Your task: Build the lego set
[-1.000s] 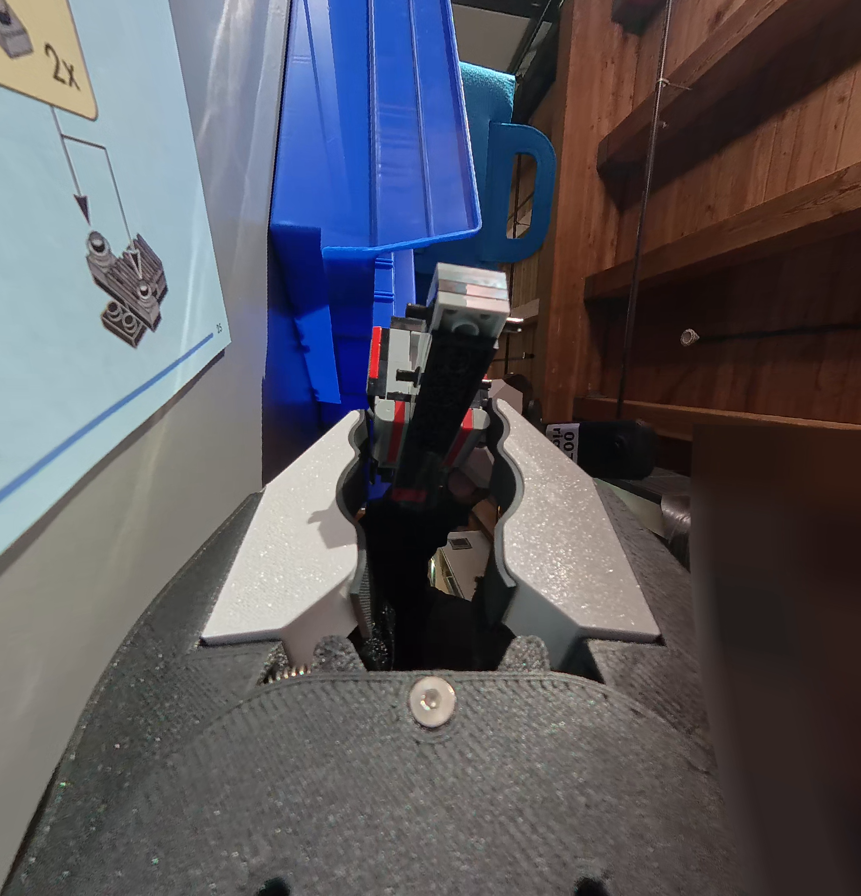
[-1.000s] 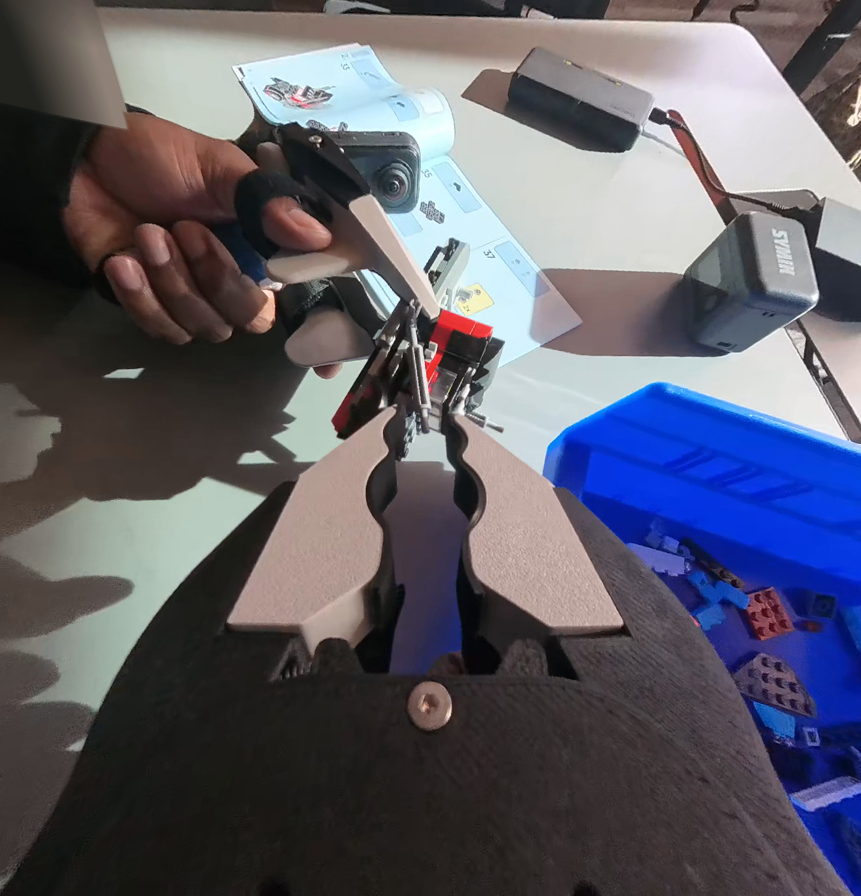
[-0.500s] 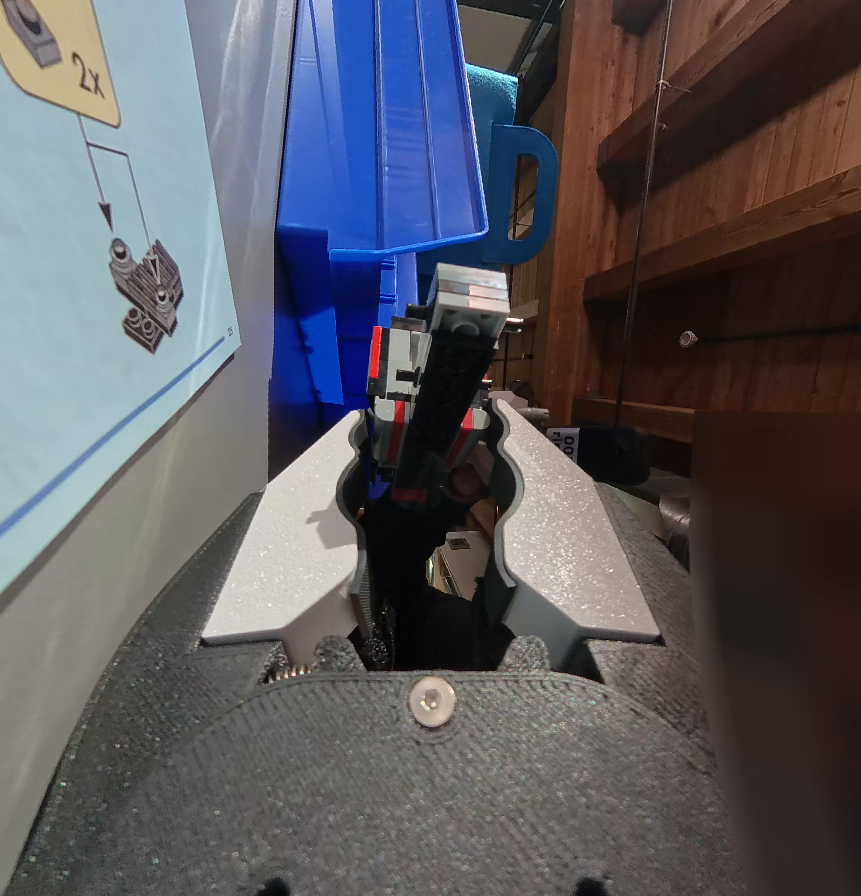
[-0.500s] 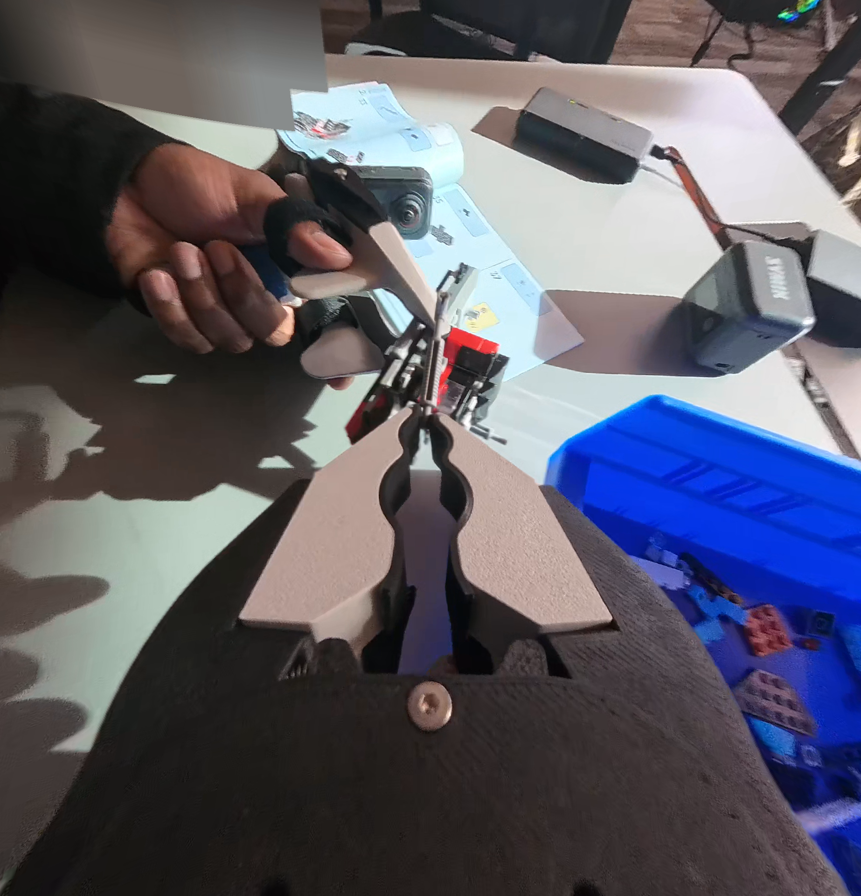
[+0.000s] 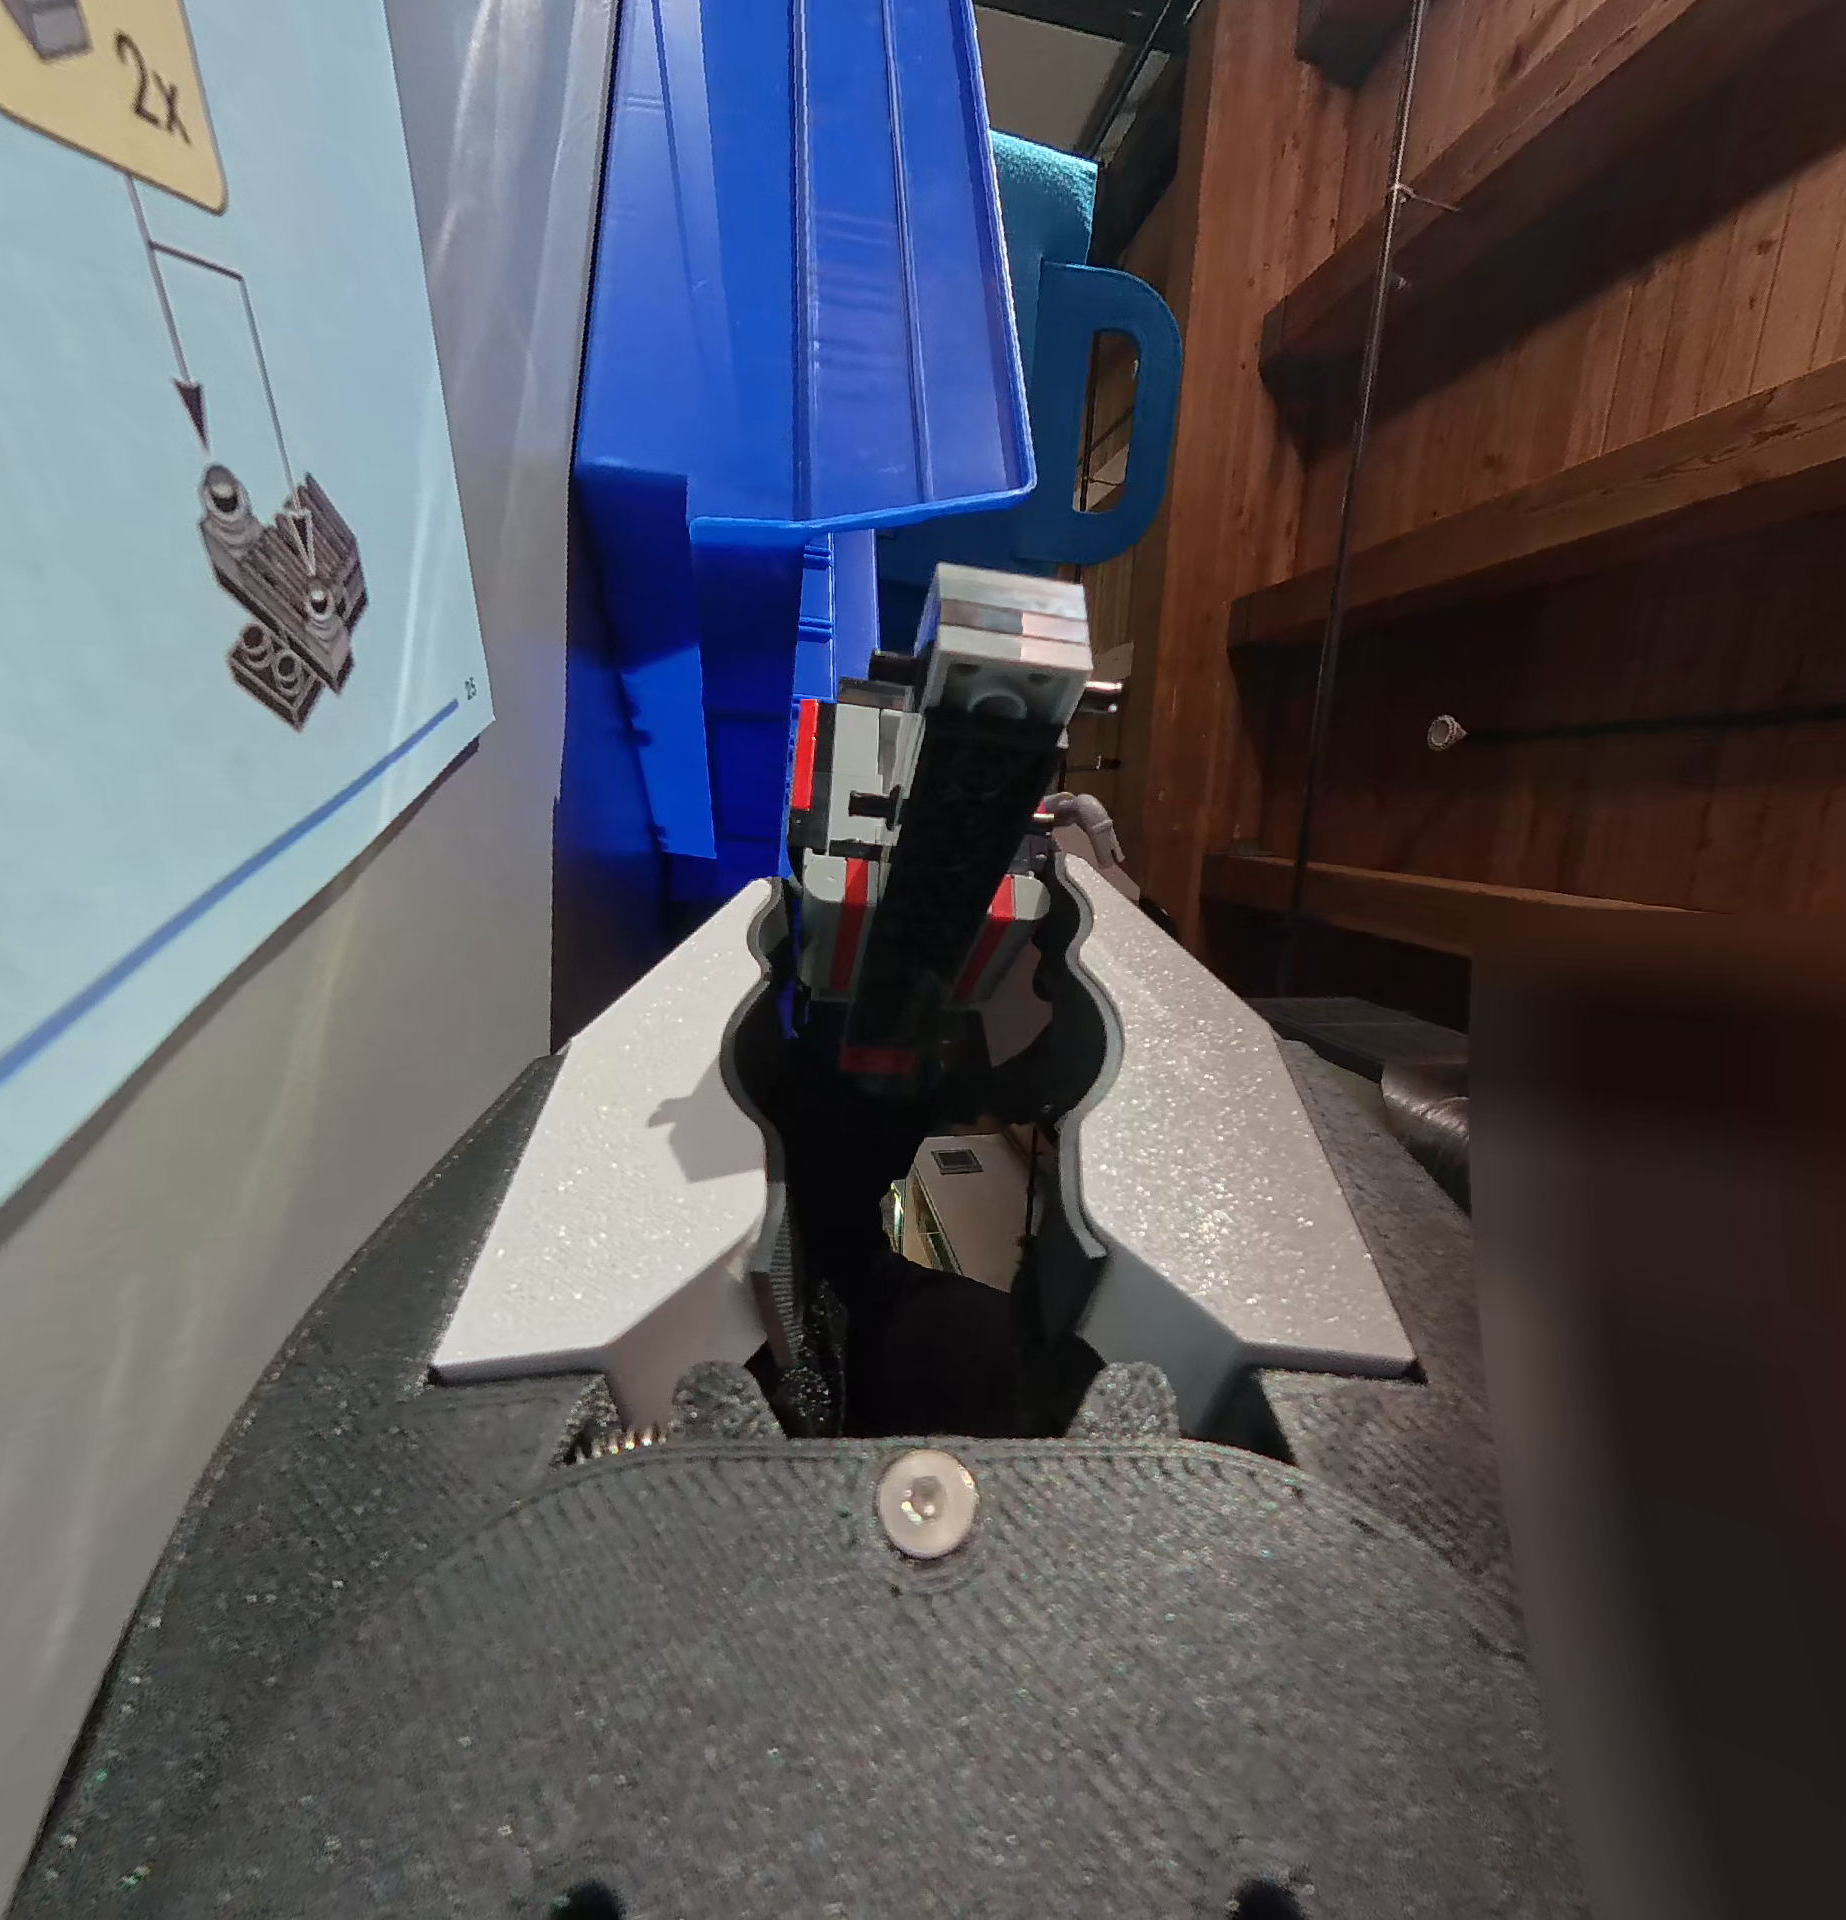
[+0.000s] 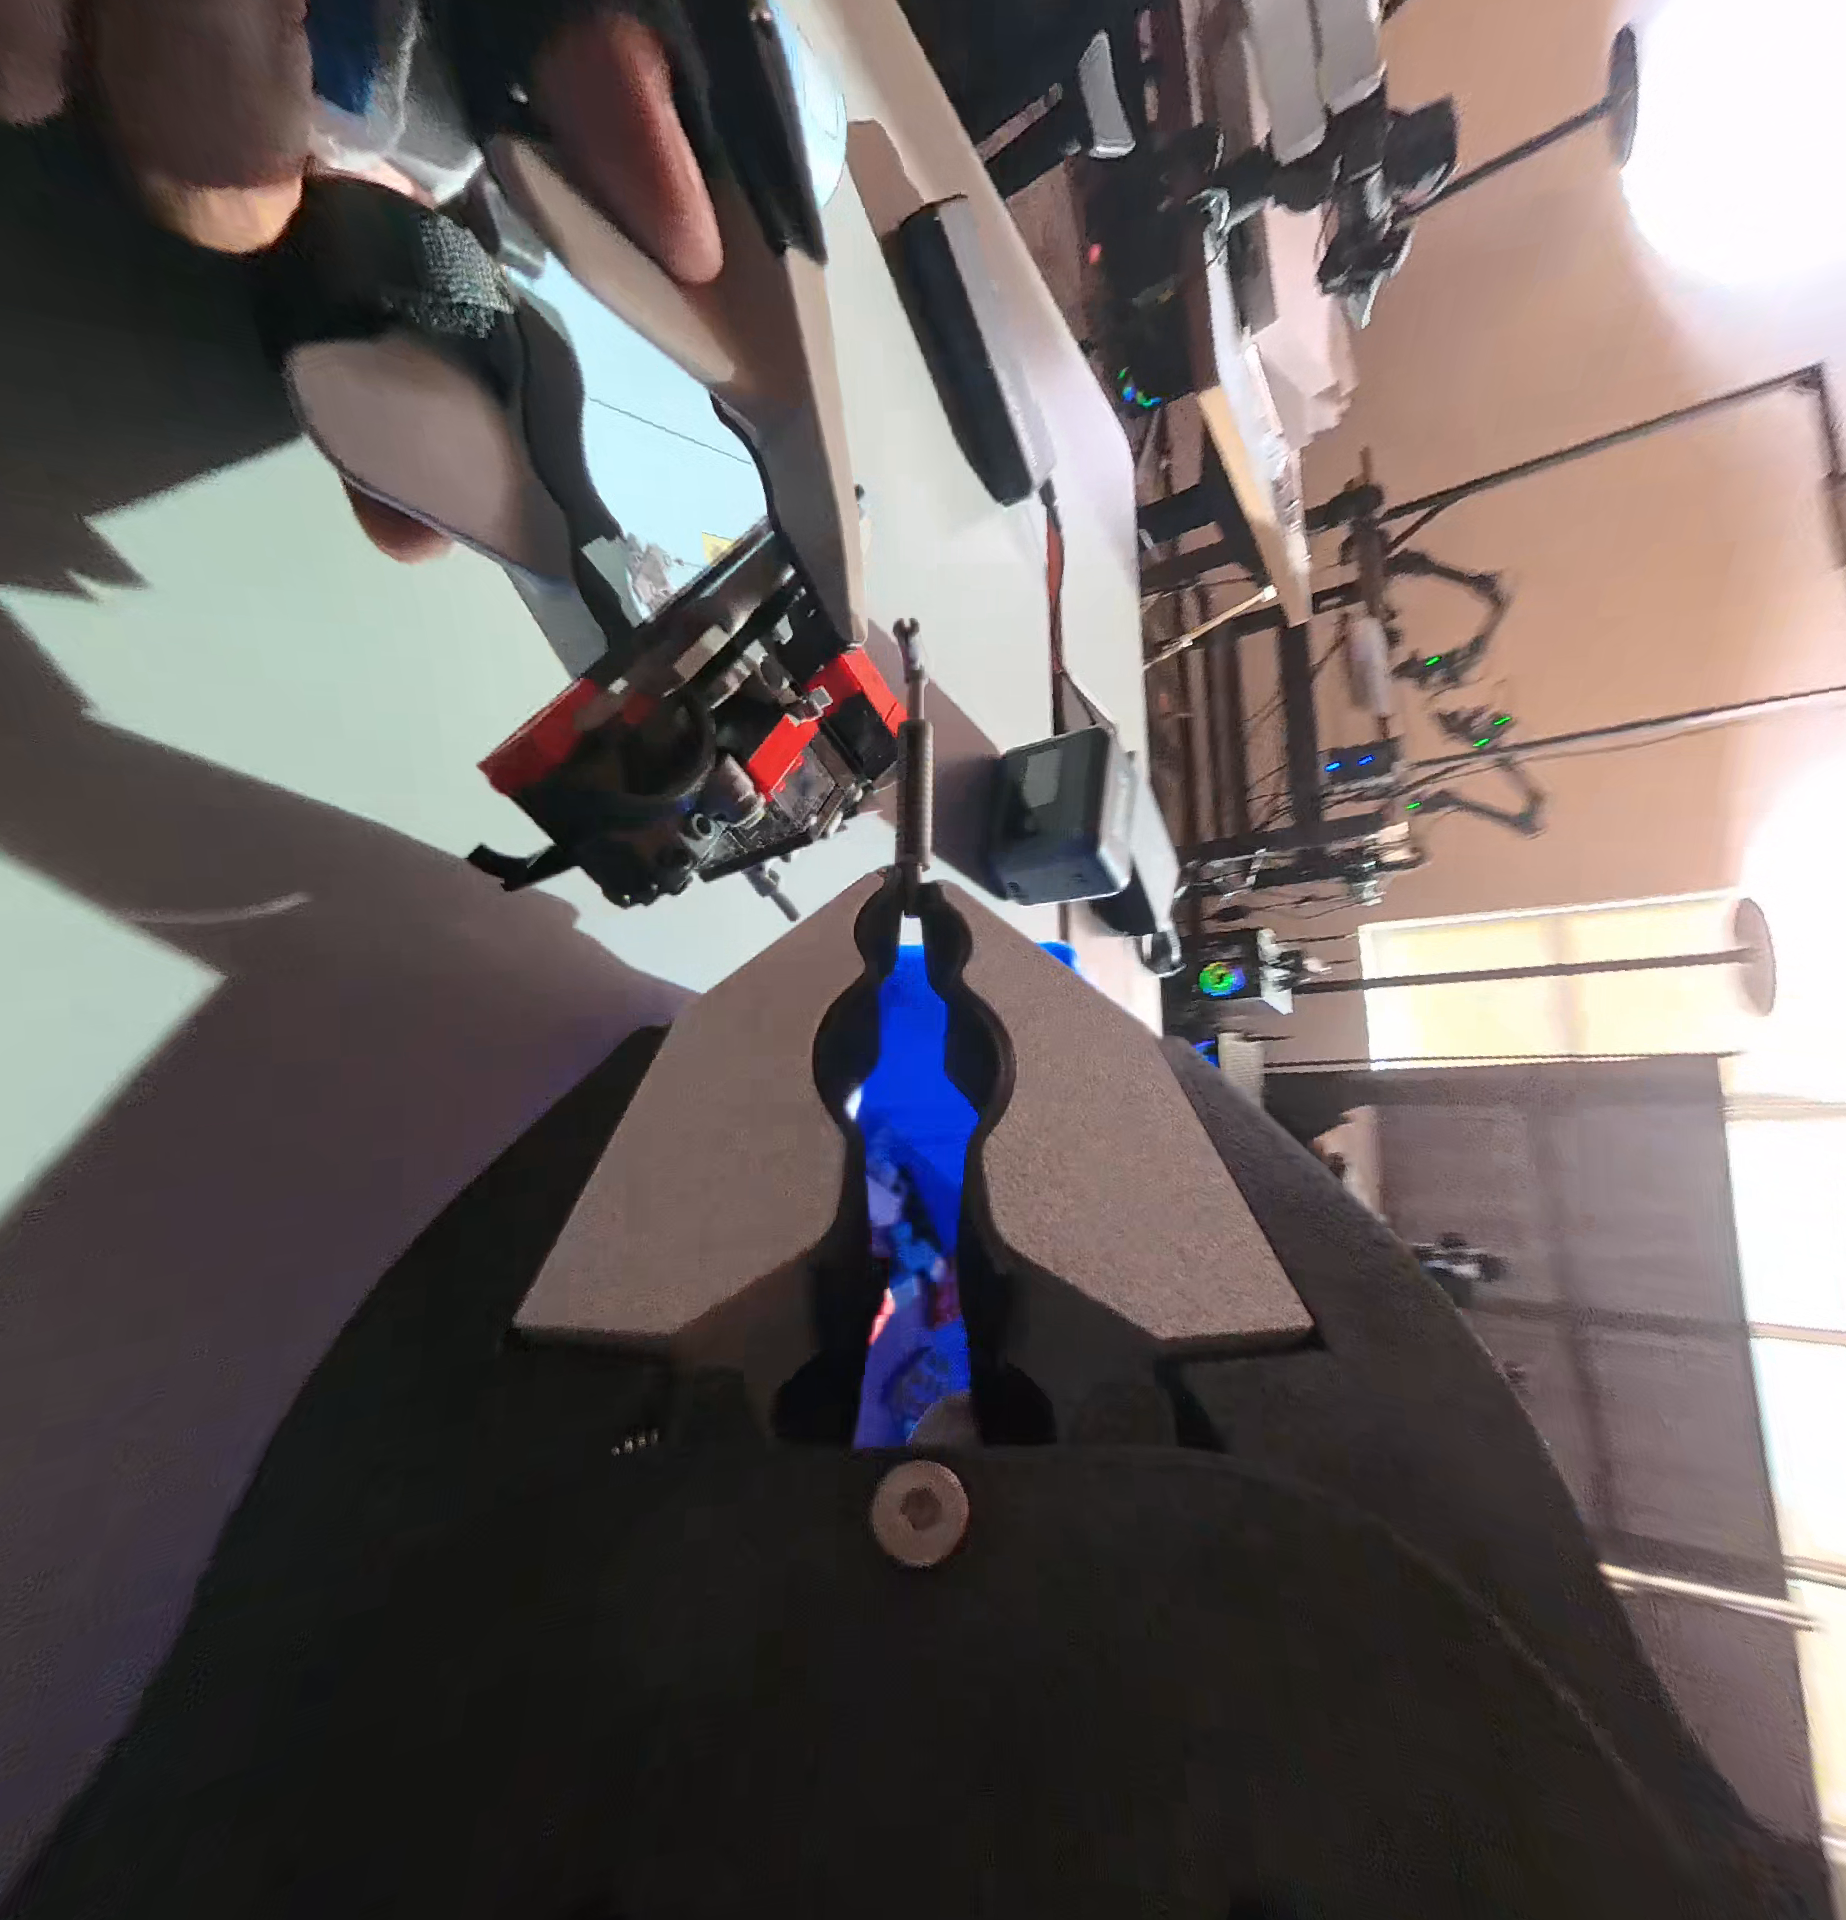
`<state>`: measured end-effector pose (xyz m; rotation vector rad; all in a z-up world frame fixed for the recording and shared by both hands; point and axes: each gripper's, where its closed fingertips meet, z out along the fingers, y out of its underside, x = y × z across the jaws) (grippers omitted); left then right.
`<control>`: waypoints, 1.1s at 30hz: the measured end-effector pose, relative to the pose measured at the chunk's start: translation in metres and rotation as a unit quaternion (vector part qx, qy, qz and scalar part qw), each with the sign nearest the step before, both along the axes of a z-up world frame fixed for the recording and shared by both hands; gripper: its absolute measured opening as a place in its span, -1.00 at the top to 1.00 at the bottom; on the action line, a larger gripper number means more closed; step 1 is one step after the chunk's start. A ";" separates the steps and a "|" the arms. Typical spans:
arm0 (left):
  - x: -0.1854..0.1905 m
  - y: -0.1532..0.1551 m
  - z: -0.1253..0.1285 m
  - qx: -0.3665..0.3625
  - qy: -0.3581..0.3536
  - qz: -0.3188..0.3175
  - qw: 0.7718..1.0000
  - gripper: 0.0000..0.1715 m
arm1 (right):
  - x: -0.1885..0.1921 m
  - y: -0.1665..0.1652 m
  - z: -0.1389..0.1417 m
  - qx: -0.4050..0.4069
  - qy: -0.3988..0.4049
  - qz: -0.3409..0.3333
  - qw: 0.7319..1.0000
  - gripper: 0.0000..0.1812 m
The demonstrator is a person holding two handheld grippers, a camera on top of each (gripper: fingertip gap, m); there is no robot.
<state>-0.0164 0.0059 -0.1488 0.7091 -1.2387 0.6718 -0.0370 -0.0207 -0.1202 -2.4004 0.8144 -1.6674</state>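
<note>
The left hand-held gripper (image 5: 924,914) is clamped on a partly built red, grey and black lego model (image 5: 940,821), which juts forward from between its grey fingers (image 5: 628,1143) toward 12 o'clock. In the left wrist view the pale grey worktop (image 5: 306,1091) fills the 9 o'clock side, tilted on edge, with a light blue instruction sheet (image 5: 119,571) lying on it at 10 o'clock. A blue plastic bin (image 5: 753,312) stands at 12 o'clock, and dark wooden wall boards with shelves (image 5: 1573,468) run along the 2 o'clock side.

The right hand-held gripper (image 6: 911,906) is closed on a thin dark grey rod piece (image 6: 914,769), pinched at its very tips and pointing to 12 o'clock, just beside the model but apart from it. In this heavily rolled and blurred view, the model hangs at 11 o'clock, with a person's hand (image 6: 275,135) on the other tool's handle at 10 o'clock. A flat dark box (image 6: 966,364) lies on the worktop at 12 o'clock, a small grey cube-shaped device (image 6: 1064,821) at 1 o'clock. Loose bricks show in the blue bin through the gap between the right fingers. Beyond the worktop edge, at 2 to 3 o'clock, stand black frames, cables, equipment with small green and blue lights, and bright windows (image 6: 1792,1299).
</note>
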 end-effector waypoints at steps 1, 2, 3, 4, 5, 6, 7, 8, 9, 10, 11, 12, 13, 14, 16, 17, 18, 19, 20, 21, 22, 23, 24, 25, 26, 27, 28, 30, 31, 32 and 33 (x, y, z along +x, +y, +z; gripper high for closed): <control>0.000 0.000 0.000 0.000 0.001 0.000 1.000 0.43 | 0.000 0.000 0.001 -0.018 -0.005 0.004 1.000 0.95; 0.000 0.000 0.000 -0.001 0.002 0.001 1.000 0.43 | 0.000 0.000 0.002 -0.036 -0.008 0.006 0.999 0.95; 0.001 0.000 0.001 -0.001 0.003 0.001 1.000 0.43 | 0.000 0.000 0.002 -0.052 -0.008 0.007 0.999 0.95; 0.001 0.000 0.001 -0.002 0.004 0.001 1.000 0.43 | 0.000 -0.002 0.001 -0.065 -0.008 0.006 0.998 0.95; 0.001 0.000 0.002 -0.002 0.006 0.001 1.000 0.43 | -0.001 -0.003 0.001 -0.079 -0.009 0.004 0.997 0.95; 0.001 0.000 0.002 -0.002 0.006 0.002 1.000 0.42 | -0.001 -0.004 0.002 -0.092 -0.012 0.004 0.996 0.95; 0.001 0.000 0.002 -0.002 0.007 0.002 1.000 0.43 | -0.001 -0.003 0.003 -0.104 -0.016 0.008 0.994 0.95; 0.001 0.000 0.001 -0.002 0.008 0.003 1.000 0.42 | -0.001 -0.001 0.004 -0.116 -0.021 0.014 0.993 0.95; 0.002 0.000 0.001 -0.001 0.009 0.005 1.000 0.42 | -0.002 0.000 0.005 -0.128 -0.026 0.020 0.991 0.95; 0.003 0.000 0.001 -0.001 0.010 0.006 1.000 0.42 | -0.002 0.002 0.006 -0.141 -0.031 0.025 0.989 0.95; 0.003 -0.001 0.001 -0.001 0.011 0.007 1.000 0.42 | -0.002 0.003 0.006 -0.154 -0.035 0.029 0.987 0.95; 0.003 -0.001 0.002 -0.001 0.011 0.007 1.000 0.42 | -0.002 0.004 0.007 -0.167 -0.039 0.033 0.985 0.95; 0.003 -0.001 0.002 -0.002 0.012 0.007 1.000 0.42 | -0.002 0.006 0.007 -0.178 -0.042 0.036 0.982 0.95; 0.003 0.000 0.002 -0.002 0.013 0.007 1.000 0.42 | -0.002 0.006 0.006 -0.187 -0.042 0.038 0.981 0.95; 0.003 0.000 0.002 -0.002 0.015 0.007 1.000 0.42 | -0.001 0.006 0.003 -0.198 -0.040 0.041 0.979 0.95; 0.003 0.000 0.002 -0.001 0.016 0.007 1.000 0.42 | -0.001 0.007 0.002 -0.202 -0.039 0.043 0.978 0.95; 0.003 -0.001 0.002 -0.002 0.017 0.008 1.000 0.42 | -0.001 0.007 0.001 -0.205 -0.039 0.046 0.977 0.95; 0.004 -0.001 0.002 -0.002 0.018 0.009 1.000 0.42 | -0.001 0.008 0.000 -0.208 -0.040 0.048 0.976 0.95; 0.004 -0.001 0.003 -0.002 0.018 0.010 1.000 0.42 | -0.001 0.009 0.000 -0.209 -0.041 0.051 0.976 0.95; 0.005 -0.001 0.003 -0.002 0.019 0.011 1.000 0.42 | -0.002 0.010 0.000 -0.208 -0.043 0.054 0.976 0.95; 0.005 -0.001 0.003 -0.002 0.021 0.011 1.000 0.43 | -0.002 0.011 -0.001 -0.206 -0.043 0.054 0.976 0.95; 0.004 -0.001 0.003 -0.002 0.023 0.011 1.000 0.43 | -0.001 0.011 -0.001 -0.208 -0.043 0.054 0.976 0.95; 0.004 -0.001 0.003 -0.001 0.024 0.010 1.000 0.43 | -0.001 0.011 -0.001 -0.209 -0.043 0.055 0.975 0.95; 0.003 0.000 0.003 0.000 0.025 0.010 1.000 0.43 | -0.001 0.011 -0.002 -0.209 -0.042 0.055 0.975 0.95; 0.003 0.000 0.003 0.000 0.026 0.010 1.000 0.43 | 0.000 0.011 -0.003 -0.209 -0.042 0.056 0.976 0.95; 0.003 0.000 0.003 0.000 0.027 0.009 1.000 0.43 | 0.000 0.012 -0.003 -0.209 -0.043 0.057 0.975 0.95; 0.003 0.000 0.003 0.000 0.028 0.008 1.000 0.43 | 0.000 0.012 -0.003 -0.208 -0.044 0.058 0.975 0.95; 0.003 0.000 0.002 0.002 0.029 0.009 1.000 0.43 | 0.000 0.012 -0.003 -0.207 -0.045 0.057 0.976 0.94; 0.003 0.000 0.002 0.002 0.030 0.009 0.999 0.43 | 0.000 0.011 -0.003 -0.207 -0.045 0.056 0.976 0.94; 0.002 0.000 0.002 0.002 0.032 0.009 0.999 0.43 | 0.000 0.011 -0.003 -0.206 -0.046 0.055 0.976 0.94; 0.002 0.000 0.002 0.003 0.033 0.008 0.999 0.43 | 0.001 0.011 -0.003 -0.205 -0.046 0.055 0.976 0.93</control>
